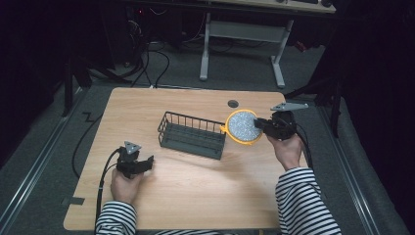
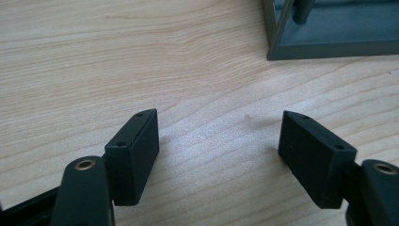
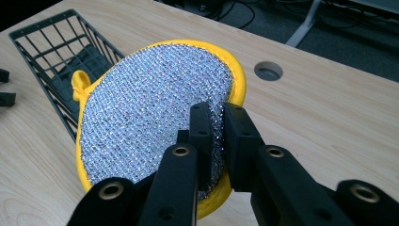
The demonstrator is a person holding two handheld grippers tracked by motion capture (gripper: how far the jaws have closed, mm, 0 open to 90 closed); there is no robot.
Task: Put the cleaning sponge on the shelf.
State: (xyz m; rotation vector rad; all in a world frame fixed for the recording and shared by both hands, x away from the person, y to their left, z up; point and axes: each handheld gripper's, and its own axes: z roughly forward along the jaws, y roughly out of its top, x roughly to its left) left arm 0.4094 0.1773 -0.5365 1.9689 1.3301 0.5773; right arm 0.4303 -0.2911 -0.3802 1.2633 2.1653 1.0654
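A round scrubbing pad (image 1: 243,126), silver mesh with a yellow rim, is held just right of the dark wire basket (image 1: 192,134) at mid-table. My right gripper (image 1: 264,124) is shut on the pad's edge; in the right gripper view the pad (image 3: 150,117) stands tilted between the jaws of the right gripper (image 3: 219,117), its yellow loop near the basket (image 3: 51,47). My left gripper (image 1: 147,162) rests low over the table at the front left, open with nothing between its fingers. In the left gripper view, the left gripper (image 2: 219,132) frames bare wood, with a basket corner (image 2: 329,42) at upper right.
The wooden table (image 1: 195,191) has a round cable hole (image 1: 233,104) near its far edge, behind the pad. Cables trail from both grippers. Beyond the table stand a white desk frame (image 1: 242,34) and floor cables.
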